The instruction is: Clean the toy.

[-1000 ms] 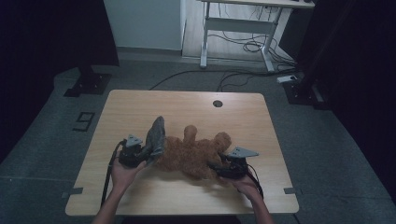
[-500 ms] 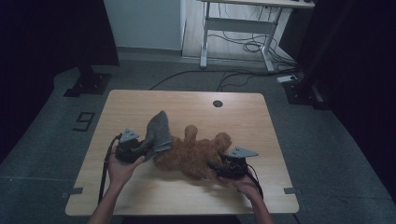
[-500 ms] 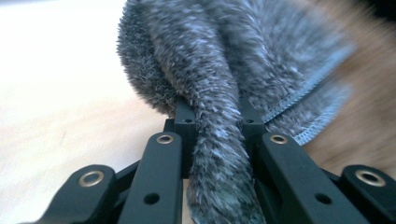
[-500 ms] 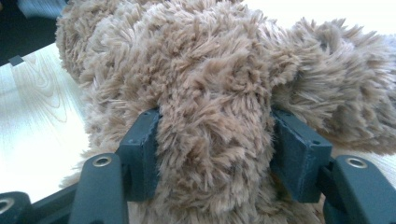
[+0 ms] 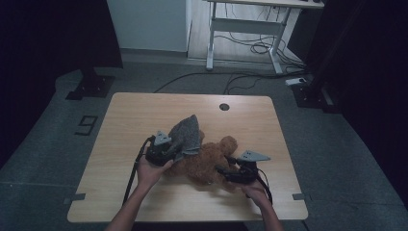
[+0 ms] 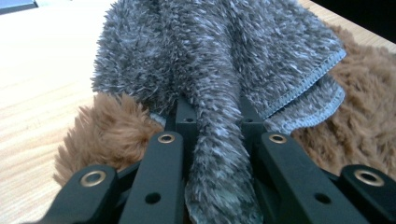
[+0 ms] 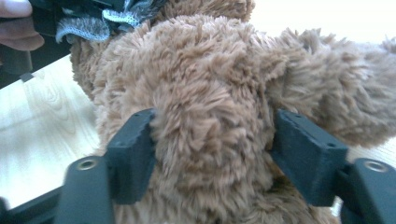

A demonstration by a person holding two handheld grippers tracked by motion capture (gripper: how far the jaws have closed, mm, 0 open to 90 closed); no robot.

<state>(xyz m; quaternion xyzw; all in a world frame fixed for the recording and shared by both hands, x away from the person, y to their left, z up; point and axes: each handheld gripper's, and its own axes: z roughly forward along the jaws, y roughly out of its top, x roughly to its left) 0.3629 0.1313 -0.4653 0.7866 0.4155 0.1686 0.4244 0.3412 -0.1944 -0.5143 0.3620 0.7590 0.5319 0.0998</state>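
Bear (image 5: 204, 163) lies near the counter's (image 5: 144, 110) front edge, between my hands. My left hand-held gripper (image 5: 166, 150) pinches the grey cloth (image 5: 187, 134), which drapes over the bear's left end. My right hand-held gripper (image 5: 226, 172) has just been opening; its jaws stand wide either side of the bear's plush, seemingly touching it. The counter's far half and left side lie bare.
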